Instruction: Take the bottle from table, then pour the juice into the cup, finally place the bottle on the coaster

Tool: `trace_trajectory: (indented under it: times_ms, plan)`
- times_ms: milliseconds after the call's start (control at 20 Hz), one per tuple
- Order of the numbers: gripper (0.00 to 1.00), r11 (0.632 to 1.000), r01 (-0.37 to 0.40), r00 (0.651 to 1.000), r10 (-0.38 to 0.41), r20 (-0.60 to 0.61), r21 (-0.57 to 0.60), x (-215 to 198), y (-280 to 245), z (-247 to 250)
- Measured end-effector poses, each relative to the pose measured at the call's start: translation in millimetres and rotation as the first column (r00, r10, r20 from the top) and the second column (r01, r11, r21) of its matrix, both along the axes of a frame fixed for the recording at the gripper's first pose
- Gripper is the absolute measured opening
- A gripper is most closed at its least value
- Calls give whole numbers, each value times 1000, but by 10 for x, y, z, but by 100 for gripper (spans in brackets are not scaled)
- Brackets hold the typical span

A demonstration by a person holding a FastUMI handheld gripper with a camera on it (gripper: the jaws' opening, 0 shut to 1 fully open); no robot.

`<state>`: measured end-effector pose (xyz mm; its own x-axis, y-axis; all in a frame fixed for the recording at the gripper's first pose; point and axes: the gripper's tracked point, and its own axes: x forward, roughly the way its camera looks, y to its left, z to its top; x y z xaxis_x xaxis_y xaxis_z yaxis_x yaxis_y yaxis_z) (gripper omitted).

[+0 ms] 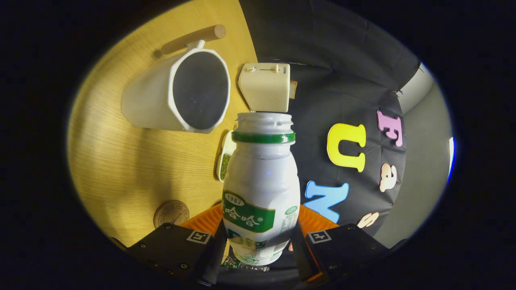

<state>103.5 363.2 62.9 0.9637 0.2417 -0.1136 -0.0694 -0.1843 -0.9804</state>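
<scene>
My gripper [258,245] is shut on a white bottle [261,189] with a green neck ring and green label; both fingers press its lower body. The bottle's open mouth points ahead, and the whole view is rolled, so the table stands almost on edge. Beyond the bottle and to its left sits a white cup [181,94] with a wooden handle, its dark inside facing me. The bottle's mouth is to the right of the cup's rim, apart from it. A round brown coaster [171,213] lies on the wooden table [117,161] just ahead of my left finger.
A cream box-like appliance [265,86] with a slider stands just beyond the bottle's mouth. A small white dish with green grains [225,161] lies behind the bottle's shoulder. An orange ribbed mat [209,220] lies beneath the bottle.
</scene>
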Motion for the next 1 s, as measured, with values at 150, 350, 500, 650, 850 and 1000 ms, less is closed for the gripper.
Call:
trace_trajectory:
  times_ms: [150, 350, 500, 650, 850, 1000]
  plan:
    - [72, 1000, -6, 1000, 6, 11, -30, -5, 19, 14]
    - [72, 998, -12, 1000, 13, 20, -56, -15, 40, 28]
    - [72, 997, -18, 1000, 20, 23, -73, -8, 49, 26]
    - [72, 997, -21, 999, 23, 32, -78, -9, 58, 32]
    - [72, 996, -26, 998, 31, 47, -88, -16, 72, 71]
    - [72, 994, -25, 998, 30, 53, -104, -13, 87, 90]
